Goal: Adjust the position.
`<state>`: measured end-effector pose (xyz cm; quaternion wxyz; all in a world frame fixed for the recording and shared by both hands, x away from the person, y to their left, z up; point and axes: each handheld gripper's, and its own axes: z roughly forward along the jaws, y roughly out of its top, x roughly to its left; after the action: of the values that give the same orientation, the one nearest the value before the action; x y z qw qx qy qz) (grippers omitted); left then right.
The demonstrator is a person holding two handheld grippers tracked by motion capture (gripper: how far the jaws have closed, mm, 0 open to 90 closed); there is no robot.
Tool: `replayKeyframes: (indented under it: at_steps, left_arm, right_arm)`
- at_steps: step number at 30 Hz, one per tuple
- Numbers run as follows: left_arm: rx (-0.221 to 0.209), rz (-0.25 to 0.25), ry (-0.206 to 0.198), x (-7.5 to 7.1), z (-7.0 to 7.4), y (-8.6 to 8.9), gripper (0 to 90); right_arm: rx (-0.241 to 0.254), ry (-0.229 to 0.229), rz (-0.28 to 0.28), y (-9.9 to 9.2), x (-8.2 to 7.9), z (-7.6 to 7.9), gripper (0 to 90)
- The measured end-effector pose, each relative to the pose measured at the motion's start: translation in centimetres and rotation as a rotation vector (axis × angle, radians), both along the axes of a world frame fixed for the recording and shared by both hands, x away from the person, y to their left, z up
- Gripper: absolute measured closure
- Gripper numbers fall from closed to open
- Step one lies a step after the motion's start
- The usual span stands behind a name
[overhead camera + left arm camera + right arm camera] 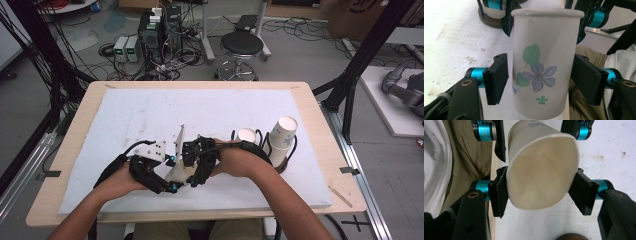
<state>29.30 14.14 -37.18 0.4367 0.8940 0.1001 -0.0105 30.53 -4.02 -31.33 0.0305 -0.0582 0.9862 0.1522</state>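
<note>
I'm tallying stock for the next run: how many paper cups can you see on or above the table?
3, maybe more: a flower-printed cup held between both grippers near the front edge, an open cup behind the right hand, and a tilted stack farther right whose nested cups can't be counted.

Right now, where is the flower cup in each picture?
High view: the flower cup is low and centre-left, between both grippers.
Left gripper view: the cup is in the middle, flower facing us.
Right gripper view: the cup is in the middle, open mouth facing us.
Shared landmark: the white mat.
</note>
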Motion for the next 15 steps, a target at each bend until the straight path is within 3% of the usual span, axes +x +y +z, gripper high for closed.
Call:
replayKeyframes:
  at_steps: [12, 15]
  left_arm:
    - [0.019, -0.032, 0.003, 0.06, -0.38, -0.37, 38.5]
    - [-0.003, -0.021, 0.001, -0.01, -0.54, -0.13, 38.7]
  right_arm:
    - [-0.007, 0.006, 0.014, 0.4, -0.09, -0.18, 38.2]
    - [0.005, 0.012, 0.004, 0.23, -0.02, -0.27, 35.7]
